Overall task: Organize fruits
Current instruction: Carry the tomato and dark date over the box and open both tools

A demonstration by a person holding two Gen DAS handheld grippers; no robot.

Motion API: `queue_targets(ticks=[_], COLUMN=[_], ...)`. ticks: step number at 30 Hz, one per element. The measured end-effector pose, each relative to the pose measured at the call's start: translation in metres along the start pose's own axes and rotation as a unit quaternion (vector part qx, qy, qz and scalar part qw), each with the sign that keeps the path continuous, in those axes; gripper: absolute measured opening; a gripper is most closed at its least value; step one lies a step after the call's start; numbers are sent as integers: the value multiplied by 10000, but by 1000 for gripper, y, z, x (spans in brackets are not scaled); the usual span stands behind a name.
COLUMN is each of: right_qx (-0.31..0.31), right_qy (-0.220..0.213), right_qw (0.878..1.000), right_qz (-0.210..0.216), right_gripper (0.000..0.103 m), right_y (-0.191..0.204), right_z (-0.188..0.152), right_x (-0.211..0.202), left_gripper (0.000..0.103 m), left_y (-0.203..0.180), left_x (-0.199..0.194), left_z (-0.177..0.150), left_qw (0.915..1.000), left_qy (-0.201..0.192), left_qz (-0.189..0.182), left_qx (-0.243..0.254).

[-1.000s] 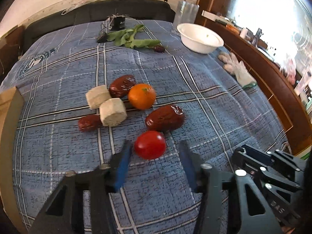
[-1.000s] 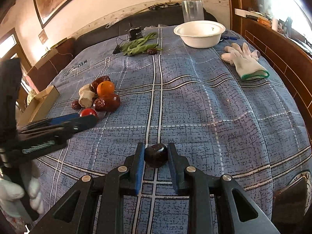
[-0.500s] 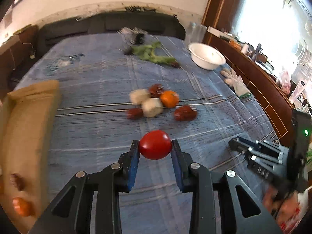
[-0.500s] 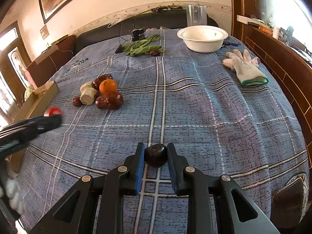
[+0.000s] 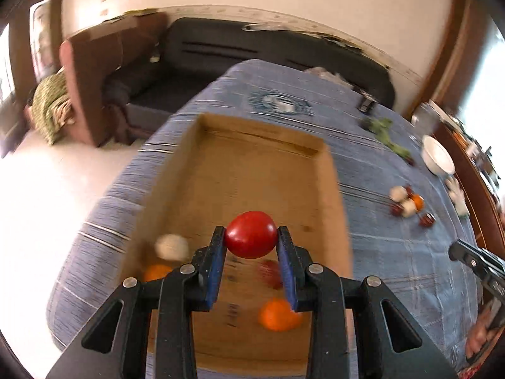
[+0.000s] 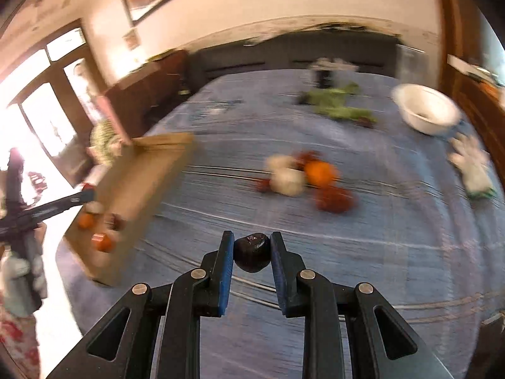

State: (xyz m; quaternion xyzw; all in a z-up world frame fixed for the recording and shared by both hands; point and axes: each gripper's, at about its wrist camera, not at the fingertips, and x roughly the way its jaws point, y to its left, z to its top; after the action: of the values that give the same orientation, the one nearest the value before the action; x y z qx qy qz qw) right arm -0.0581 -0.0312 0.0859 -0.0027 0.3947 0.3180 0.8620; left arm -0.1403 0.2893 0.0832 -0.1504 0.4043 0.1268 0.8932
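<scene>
My left gripper is shut on a red tomato and holds it above an open cardboard box. In the box lie two oranges, a pale round piece and a dark red fruit. My right gripper is shut on a dark plum above the blue checked cloth. A blurred pile with an orange, pale chunks and dark red fruits lies ahead of it. The box shows at the left in the right wrist view.
A white bowl, green leaves and a white glove lie at the far right of the cloth. A black sofa stands behind. The cloth's left edge drops to the floor beside the box.
My left gripper closed on the tomato, lifted it and swung left over the box. My right gripper, still holding the plum, has turned left toward the pile and the box.
</scene>
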Motion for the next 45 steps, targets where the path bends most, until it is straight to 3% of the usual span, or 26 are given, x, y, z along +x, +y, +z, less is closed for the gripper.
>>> queue_targets(ticks=[4, 10, 17, 19, 23, 27, 30, 33, 36, 40, 45], right_qx=[-217, -803, -1163, -1256, -1087, -1142, -1096, -1084, -1105, -898, -460], right_qy=[193, 576, 1048, 1059, 1230, 1181, 1182, 1080, 857, 483, 161], right_qw=[9982, 9920, 9867, 9861, 9860, 9859, 9861, 9872, 9891, 9939, 9986], right_qz=[528, 786, 447, 240, 295, 315, 393, 448, 451, 419, 194], right_gripper=[26, 26, 26, 26, 27, 28, 29, 40, 43, 57, 62], right_y=[54, 126, 163, 167, 163, 166, 165, 163, 158, 134, 80], right_z=[19, 28, 32, 35, 39, 39, 39, 37, 36, 32, 20], right_x=[27, 86, 160, 175, 192, 192, 189, 175, 153, 112, 64], left_gripper=[31, 31, 31, 31, 32, 42, 44, 44, 49, 67, 68], left_y=[25, 41, 49, 48, 53, 57, 62, 62, 59, 49, 30], left_x=[19, 60, 93, 94, 92, 87, 77, 55, 27, -10, -24], left_z=[14, 23, 27, 28, 28, 29, 26, 22, 17, 8, -5], left_qw=[9996, 9973, 9946, 9947, 9950, 9956, 9951, 9950, 9948, 9927, 9930], left_qy=[160, 621, 857, 854, 817, 696, 552, 271, -50, -512, -462], left_qz=[118, 242, 485, 477, 358, 211, 82, 0, -54, -122, -299], left_qx=[-189, -299, -322, -329, -440, -594, -815, -958, -1016, -1089, -1044])
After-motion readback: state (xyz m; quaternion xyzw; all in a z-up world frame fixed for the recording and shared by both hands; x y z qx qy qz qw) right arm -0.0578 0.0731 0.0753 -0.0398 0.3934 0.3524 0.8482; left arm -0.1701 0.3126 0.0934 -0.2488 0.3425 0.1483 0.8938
